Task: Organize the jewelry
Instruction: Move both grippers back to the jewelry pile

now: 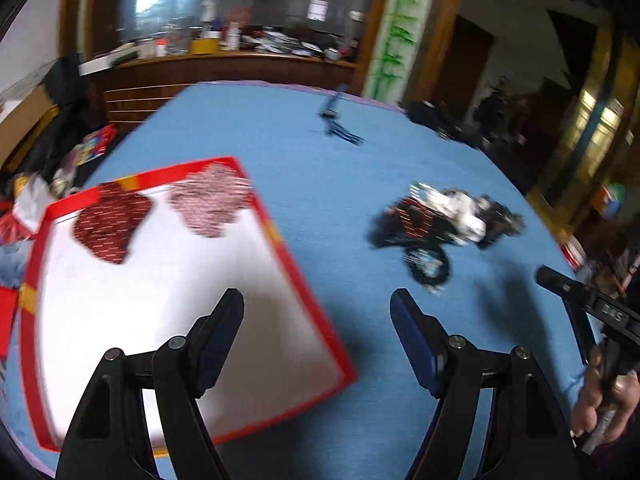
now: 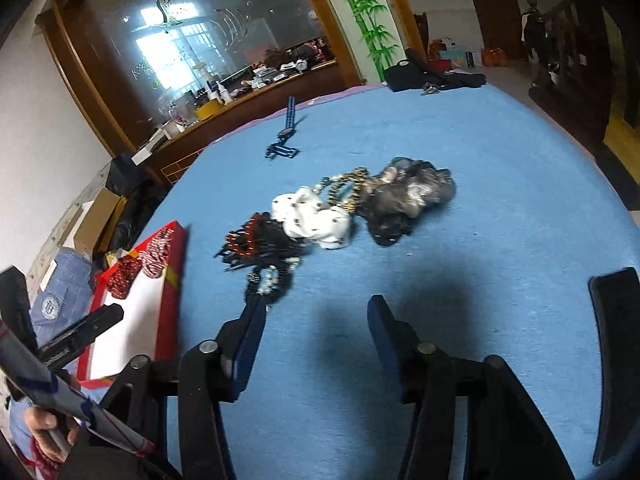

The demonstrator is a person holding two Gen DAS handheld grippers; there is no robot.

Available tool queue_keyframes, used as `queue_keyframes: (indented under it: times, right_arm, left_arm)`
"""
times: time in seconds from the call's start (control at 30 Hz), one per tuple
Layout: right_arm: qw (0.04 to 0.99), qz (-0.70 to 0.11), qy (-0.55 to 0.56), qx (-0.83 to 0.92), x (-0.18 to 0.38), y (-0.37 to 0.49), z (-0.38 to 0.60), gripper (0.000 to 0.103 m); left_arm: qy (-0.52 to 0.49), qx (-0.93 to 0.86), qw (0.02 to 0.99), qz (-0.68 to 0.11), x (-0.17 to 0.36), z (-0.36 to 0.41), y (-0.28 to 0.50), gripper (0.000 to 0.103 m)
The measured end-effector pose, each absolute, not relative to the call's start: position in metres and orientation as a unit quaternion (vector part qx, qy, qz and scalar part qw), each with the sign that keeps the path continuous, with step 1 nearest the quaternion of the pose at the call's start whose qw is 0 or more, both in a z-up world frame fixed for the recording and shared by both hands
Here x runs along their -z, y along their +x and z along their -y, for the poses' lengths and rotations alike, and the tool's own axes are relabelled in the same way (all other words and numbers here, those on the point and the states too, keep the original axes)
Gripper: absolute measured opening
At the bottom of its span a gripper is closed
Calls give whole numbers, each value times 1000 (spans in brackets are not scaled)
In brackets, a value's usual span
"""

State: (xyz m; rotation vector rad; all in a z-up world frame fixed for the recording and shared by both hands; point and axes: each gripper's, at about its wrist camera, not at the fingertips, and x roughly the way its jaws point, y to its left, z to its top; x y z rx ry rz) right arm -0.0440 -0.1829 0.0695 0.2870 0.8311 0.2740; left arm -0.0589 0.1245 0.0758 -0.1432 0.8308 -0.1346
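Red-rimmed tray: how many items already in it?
2. Both lie at the far end of the red-rimmed white tray: a dark red sequined piece at the far left, a paler pink-red sequined piece right beside it. Blurred, so smaller items may be missed.

Jewelry pile (image 2: 336, 216) on blue tablecloth (image 2: 500, 184)

jewelry pile (image 2: 332, 216) on table (image 2: 500, 168), right of tray (image 2: 176, 280).

Blue table (image 2: 500, 184), red-rimmed white tray (image 1: 120, 312), dark red sequinned heart (image 1: 110, 220), pink sequinned heart (image 1: 210, 202), white black-dotted scrunchie (image 2: 314, 216), grey scrunchie (image 2: 404, 196)
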Motion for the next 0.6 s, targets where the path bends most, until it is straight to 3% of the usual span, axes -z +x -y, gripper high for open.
queue_keyframes:
  times: [0.6]
  right_arm:
    - [883,-409,190,-132,-31,-28,226,53]
  left_arm:
    - [-45,126,872,-472,-45,-31,-1,74]
